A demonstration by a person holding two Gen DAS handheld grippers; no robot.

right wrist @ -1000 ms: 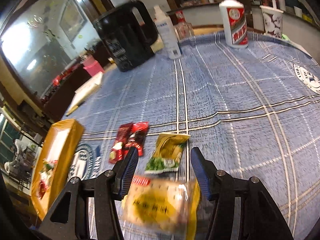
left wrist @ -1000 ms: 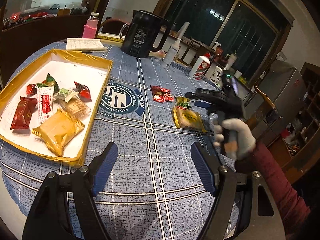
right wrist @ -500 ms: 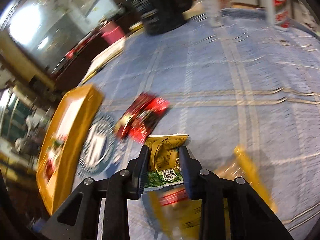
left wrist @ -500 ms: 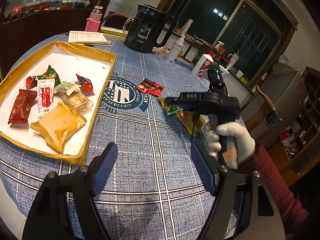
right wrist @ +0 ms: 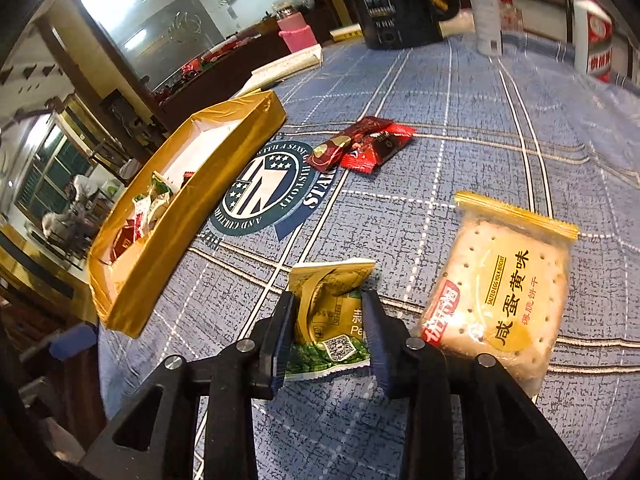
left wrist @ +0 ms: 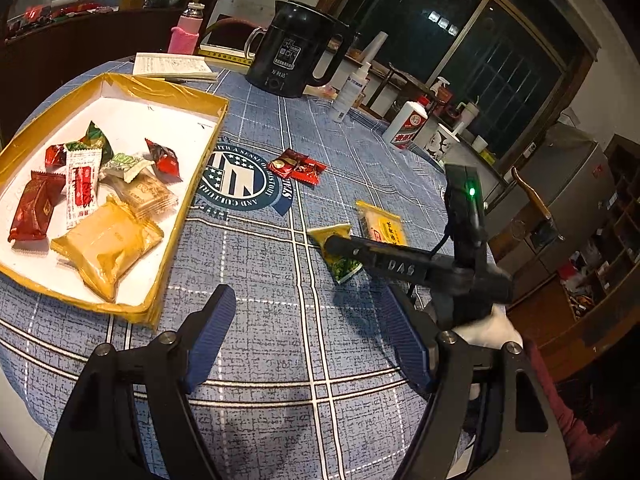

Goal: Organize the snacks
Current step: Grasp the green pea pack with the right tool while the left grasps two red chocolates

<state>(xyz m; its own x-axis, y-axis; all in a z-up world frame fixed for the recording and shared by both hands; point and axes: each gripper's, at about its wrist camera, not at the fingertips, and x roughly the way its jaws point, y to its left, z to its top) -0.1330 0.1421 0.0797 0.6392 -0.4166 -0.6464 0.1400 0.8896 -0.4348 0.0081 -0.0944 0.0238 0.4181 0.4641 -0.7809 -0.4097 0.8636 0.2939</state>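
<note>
My right gripper (right wrist: 330, 320) is shut on a yellow-green pea snack packet (right wrist: 332, 316), squeezing it from both sides just above the tablecloth; it also shows in the left wrist view (left wrist: 334, 252) under the right gripper (left wrist: 332, 245). A salted egg yolk biscuit pack (right wrist: 500, 304) lies just right of it. Two red candy packets (right wrist: 362, 146) lie further ahead. The gold tray (left wrist: 192, 196) holds several snacks (left wrist: 92, 196) at the left. My left gripper (left wrist: 306, 336) is open and empty over the tablecloth near the tray's corner.
A black kettle (left wrist: 298, 60), a white spray bottle (left wrist: 354, 88), a white liquor bottle (left wrist: 408, 126), a pink bottle (left wrist: 186, 32) and a booklet (left wrist: 172, 66) stand at the table's far side. A round emblem (left wrist: 240, 182) is printed beside the tray.
My right gripper moved from the biscuit pack to the pea packet, closed on it, and swung left toward the tray. The left gripper stayed open and shifted slightly.
</note>
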